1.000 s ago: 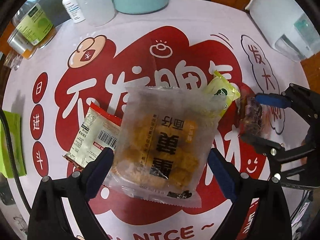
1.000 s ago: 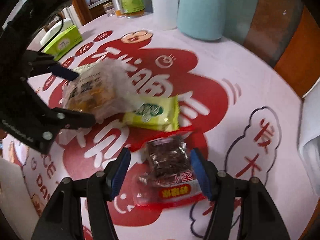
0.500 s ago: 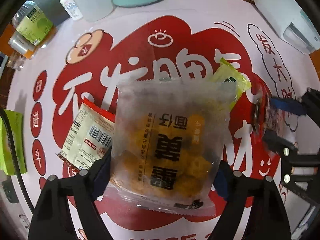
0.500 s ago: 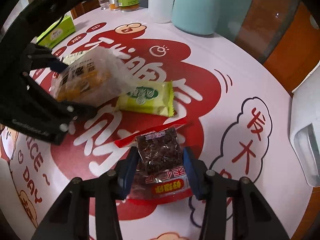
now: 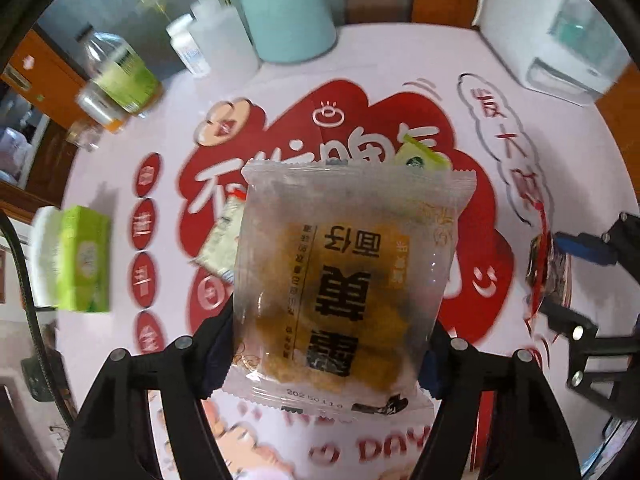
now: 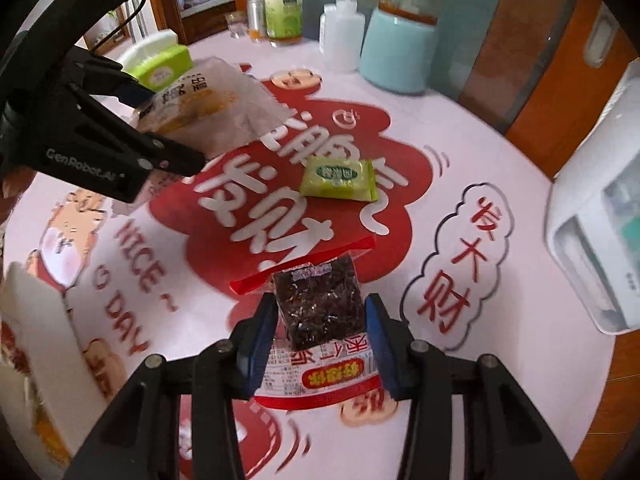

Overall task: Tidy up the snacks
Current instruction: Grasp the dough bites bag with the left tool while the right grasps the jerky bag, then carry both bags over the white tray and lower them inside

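Lifting both packets clear of bench (image 6: pixel 472 152): left gripper (image 5: pixel 328 344) closing tighter on translucent pastry packet (image 5: pixel 348 276); right gripper (image 6: pixel 320 336), jaws steady, pinching dark date-cake packet (image 6: pixel 320 304). Earlier both lay flat. Green packet (image 6: pixel 340 179) remaining; sorting underway.

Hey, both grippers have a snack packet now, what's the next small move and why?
Probably carry both packets toward the white box at the near left edge of the table. The left gripper has the clear pastry packet between its jaws, still closing on it, and the right gripper grips the dark snack packet. Both look lifted off the tablecloth, so nothing needs regrasping.
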Available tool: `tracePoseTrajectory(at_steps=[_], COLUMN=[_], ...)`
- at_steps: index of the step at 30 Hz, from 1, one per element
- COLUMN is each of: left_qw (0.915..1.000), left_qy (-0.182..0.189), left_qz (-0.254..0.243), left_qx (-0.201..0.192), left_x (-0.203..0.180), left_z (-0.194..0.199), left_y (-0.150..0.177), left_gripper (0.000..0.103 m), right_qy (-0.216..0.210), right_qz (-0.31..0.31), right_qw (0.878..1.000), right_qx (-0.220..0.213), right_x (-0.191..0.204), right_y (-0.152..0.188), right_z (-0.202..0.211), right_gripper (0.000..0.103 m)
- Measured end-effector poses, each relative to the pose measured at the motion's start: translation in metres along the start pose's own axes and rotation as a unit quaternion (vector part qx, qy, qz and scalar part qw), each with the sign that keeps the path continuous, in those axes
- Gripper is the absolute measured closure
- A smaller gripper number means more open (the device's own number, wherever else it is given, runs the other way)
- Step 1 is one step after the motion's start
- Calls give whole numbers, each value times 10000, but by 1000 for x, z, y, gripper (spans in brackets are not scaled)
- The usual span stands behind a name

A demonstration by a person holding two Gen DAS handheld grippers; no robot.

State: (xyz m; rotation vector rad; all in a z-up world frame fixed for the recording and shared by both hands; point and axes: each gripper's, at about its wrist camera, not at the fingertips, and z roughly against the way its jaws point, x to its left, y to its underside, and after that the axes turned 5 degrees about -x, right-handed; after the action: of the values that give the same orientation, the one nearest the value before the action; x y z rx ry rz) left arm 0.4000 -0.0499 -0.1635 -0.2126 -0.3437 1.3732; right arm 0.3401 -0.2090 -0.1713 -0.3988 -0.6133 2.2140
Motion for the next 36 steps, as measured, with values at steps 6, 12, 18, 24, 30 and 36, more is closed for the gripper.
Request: tracePoseTrajectory(at_steps=[6, 12, 18, 24, 30, 36], left_qw=[9995, 9981, 9943, 9885, 9859, 9849], left_qy=[6, -59, 68, 395, 377, 216], left_qz=[-117, -313, -521, -688, -879, -757], left_qx=[-290, -534, -924, -1286, -1373, -1540], left_x=[11, 16, 22, 22, 21, 21], left_z=[94, 178, 251, 299, 301, 278], left_y=[44, 95, 147, 205, 262, 304], left_gripper=[30, 30, 29, 29, 28, 28], right_qy=[20, -50, 69, 310, 533, 609], right_qz=[-12, 54, 71, -431, -1392, -2210], right_qw=[9990, 9942, 9883, 9836, 9769, 9657], right_qx=[-453, -1069, -1520, -1721, -1529, -1218], right_x=[23, 63, 116, 169, 209, 238], right_y=[3, 15, 40, 73, 102, 134], right_z=[74, 158, 231, 283, 290, 272], right_gripper=[58, 58, 58, 58, 58, 58])
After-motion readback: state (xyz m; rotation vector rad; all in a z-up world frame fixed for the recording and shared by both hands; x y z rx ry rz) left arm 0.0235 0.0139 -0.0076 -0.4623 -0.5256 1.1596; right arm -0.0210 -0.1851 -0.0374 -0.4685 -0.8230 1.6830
